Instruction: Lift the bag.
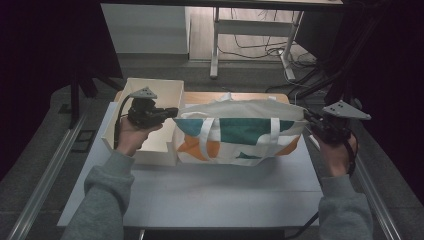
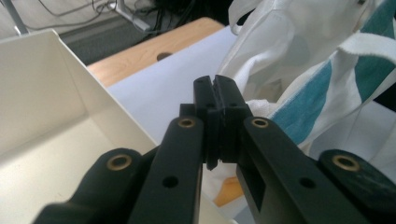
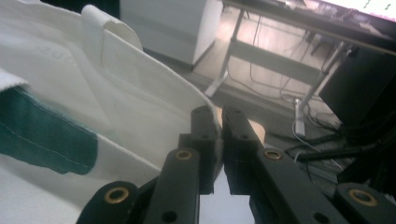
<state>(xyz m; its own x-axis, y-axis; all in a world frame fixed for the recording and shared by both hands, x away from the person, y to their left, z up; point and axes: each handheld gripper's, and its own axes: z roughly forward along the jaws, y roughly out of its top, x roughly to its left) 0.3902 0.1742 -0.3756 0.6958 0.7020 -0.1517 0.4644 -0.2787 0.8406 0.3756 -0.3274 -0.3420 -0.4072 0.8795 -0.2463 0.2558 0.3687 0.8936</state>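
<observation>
A white tote bag point(image 1: 240, 132) with teal and orange patches and two white handles stands upright in the middle of the table. My left gripper point(image 1: 172, 112) is at the bag's top left corner. In the left gripper view its jaws point(image 2: 216, 86) are shut, with the bag's cloth point(image 2: 299, 70) just right of them and nothing seen between them. My right gripper point(image 1: 308, 118) is at the bag's top right corner. In the right gripper view its jaws point(image 3: 219, 114) stand shut to a thin slit, with the bag's rim point(image 3: 154, 60) running down to the left jaw. Whether cloth is pinched there I cannot tell.
A white open box point(image 1: 150, 90) stands left of the bag, under my left hand; its inner wall point(image 2: 46, 102) shows in the left gripper view. The white table top point(image 1: 220, 195) lies on a wooden board point(image 1: 200, 96). Desk legs and cables point(image 1: 250, 45) are on the floor beyond.
</observation>
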